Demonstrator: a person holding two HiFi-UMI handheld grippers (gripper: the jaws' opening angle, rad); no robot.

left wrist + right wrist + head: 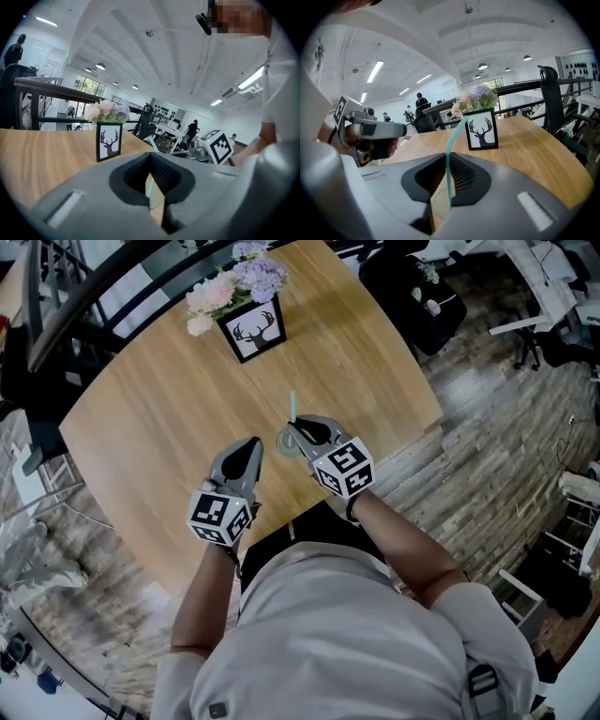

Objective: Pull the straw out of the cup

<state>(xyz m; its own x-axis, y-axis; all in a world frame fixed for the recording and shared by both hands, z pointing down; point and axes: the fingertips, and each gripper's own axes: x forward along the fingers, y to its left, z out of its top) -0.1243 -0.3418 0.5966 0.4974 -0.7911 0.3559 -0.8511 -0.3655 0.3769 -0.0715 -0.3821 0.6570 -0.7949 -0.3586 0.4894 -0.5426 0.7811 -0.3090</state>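
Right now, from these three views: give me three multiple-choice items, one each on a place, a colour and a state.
1. Where does the deer-print flower box stand?
A. on the table, beyond the cup
B. on the floor
C. between the two grippers

2. What colour is the straw?
A. red
B. teal
C. black

3. How is the right hand-held gripper?
A. wide open, empty
B. shut on the cup rim
C. shut on the straw

Answers:
1 A: the head view shows the box on the table past the cup.
2 B: the straw looks teal in all three views.
3 C: the right gripper view shows the jaws meeting on the straw, whose lower end is in the cup.
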